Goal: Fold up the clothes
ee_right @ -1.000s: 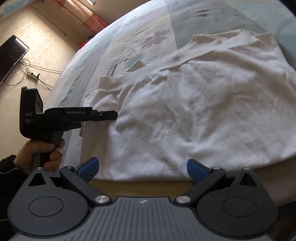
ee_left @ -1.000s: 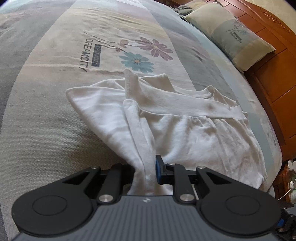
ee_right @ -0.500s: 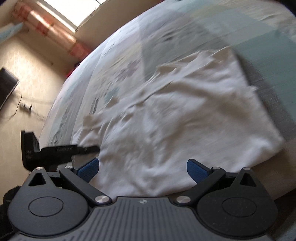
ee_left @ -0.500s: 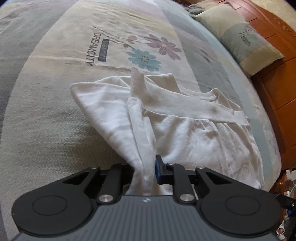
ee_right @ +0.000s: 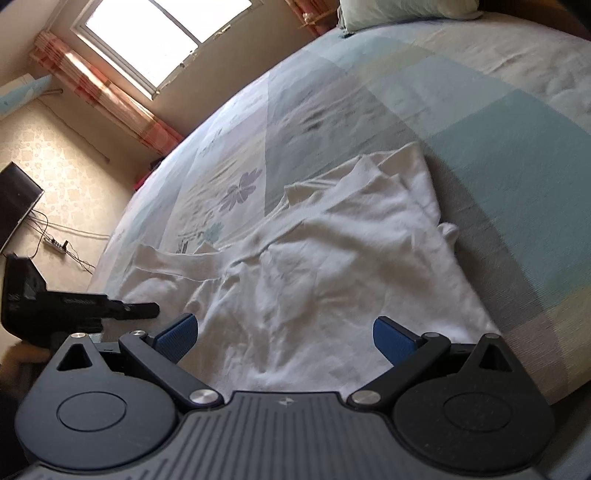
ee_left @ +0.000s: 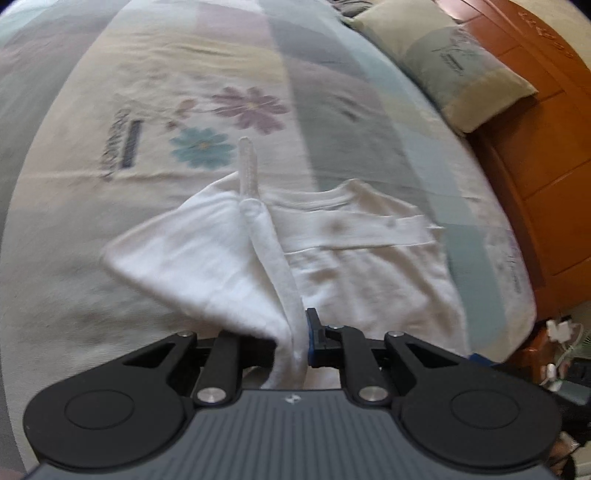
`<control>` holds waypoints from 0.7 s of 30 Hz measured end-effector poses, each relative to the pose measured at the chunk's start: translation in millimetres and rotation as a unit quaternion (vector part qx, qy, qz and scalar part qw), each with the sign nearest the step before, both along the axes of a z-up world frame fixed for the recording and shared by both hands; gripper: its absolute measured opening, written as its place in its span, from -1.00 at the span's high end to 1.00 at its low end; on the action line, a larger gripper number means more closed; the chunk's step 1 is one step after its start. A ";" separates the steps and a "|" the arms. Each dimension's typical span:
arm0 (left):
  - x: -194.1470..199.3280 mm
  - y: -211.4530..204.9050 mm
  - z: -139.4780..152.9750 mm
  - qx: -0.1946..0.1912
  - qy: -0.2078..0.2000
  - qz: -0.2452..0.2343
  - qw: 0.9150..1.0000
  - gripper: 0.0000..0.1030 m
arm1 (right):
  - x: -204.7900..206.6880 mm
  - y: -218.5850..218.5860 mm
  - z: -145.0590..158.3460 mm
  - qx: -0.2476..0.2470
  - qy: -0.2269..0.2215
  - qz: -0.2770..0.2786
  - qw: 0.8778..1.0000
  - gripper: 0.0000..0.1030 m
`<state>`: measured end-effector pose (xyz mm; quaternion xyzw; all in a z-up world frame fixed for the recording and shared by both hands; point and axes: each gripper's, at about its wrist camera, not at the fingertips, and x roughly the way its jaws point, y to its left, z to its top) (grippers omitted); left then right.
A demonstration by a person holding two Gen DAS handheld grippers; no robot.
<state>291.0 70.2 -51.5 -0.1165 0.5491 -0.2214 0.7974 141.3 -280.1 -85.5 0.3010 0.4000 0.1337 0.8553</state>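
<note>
A white shirt lies spread on the bed, its collar toward the far side. My left gripper is shut on the shirt's sleeve and holds it lifted as a ridge, with a flap of white cloth hanging to its left. In the right wrist view the shirt lies wrinkled ahead. My right gripper is open and empty, low over the shirt's near edge. The left gripper shows there at the shirt's left side.
The bedsheet has pastel blocks and printed flowers. A pillow rests against the wooden headboard at the right. A window, curtain and a TV are beyond the bed.
My left gripper has lifted the sleeve and swung right, standing it up as a ridge. My right gripper has pulled back and tilted up, staying open.
</note>
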 end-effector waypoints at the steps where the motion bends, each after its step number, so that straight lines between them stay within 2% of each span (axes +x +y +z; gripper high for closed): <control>1: 0.7 -7.1 4.9 -0.003 0.000 -0.005 1.000 0.75 | -0.5 -3.3 0.3 0.002 -0.002 -0.001 1.000 -1.00; 9: 8.0 -70.1 23.1 -0.013 0.012 -0.035 0.999 0.75 | -10.5 -26.3 4.2 -0.002 -0.022 0.003 1.000 -1.00; 13: 10.0 -100.7 20.5 -0.013 0.026 -0.043 0.999 0.75 | -18.1 -33.7 6.7 -0.016 -0.033 0.018 0.999 -1.00; 18: 14.9 -134.3 11.7 -0.011 0.042 -0.047 0.998 0.75 | -26.6 -29.3 14.6 -0.058 -0.053 0.051 0.996 -1.00; 21: 17.8 -154.4 6.3 -0.010 0.052 -0.049 0.997 0.75 | -29.3 -33.0 18.2 -0.062 -0.064 0.057 0.994 -1.00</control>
